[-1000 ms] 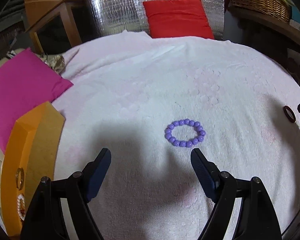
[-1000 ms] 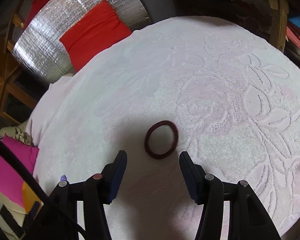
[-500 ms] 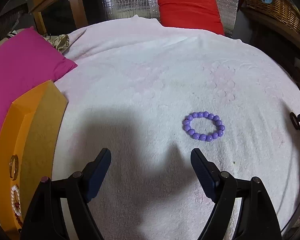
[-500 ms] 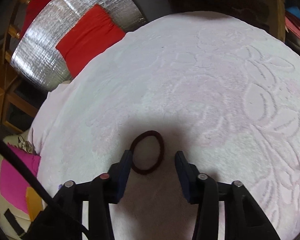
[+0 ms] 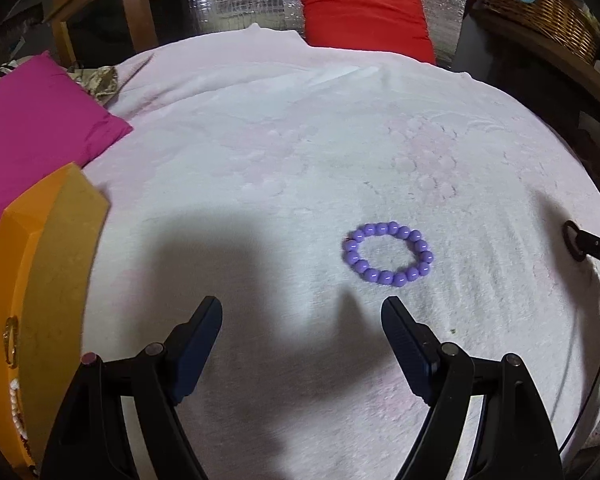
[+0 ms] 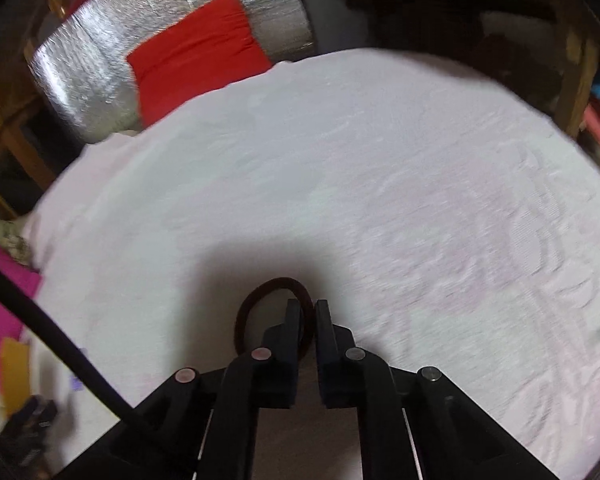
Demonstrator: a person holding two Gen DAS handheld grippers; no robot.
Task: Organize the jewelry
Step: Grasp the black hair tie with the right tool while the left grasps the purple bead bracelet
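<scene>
Right gripper (image 6: pixel 308 312) is pinching the dark brown elastic hair band (image 6: pixel 256 300) w/ jaws closed. Left gripper (image 5: pixel 302 312) is hanging wide open, empty, near the purple beaded bracelet (image 5: pixel 388 253) on the white blanket (image 5: pixel 280 140).

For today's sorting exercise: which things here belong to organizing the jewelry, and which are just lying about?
Belong to the job:
purple bead bracelet
dark band, pinched in the right tool
orange tray with a gold ring

Lying about:
red cushion
pink cushion
wicker basket

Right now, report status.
Right tongs shut on dark band. Left tongs open, short of purple bracelet. Nothing in the way.
</scene>
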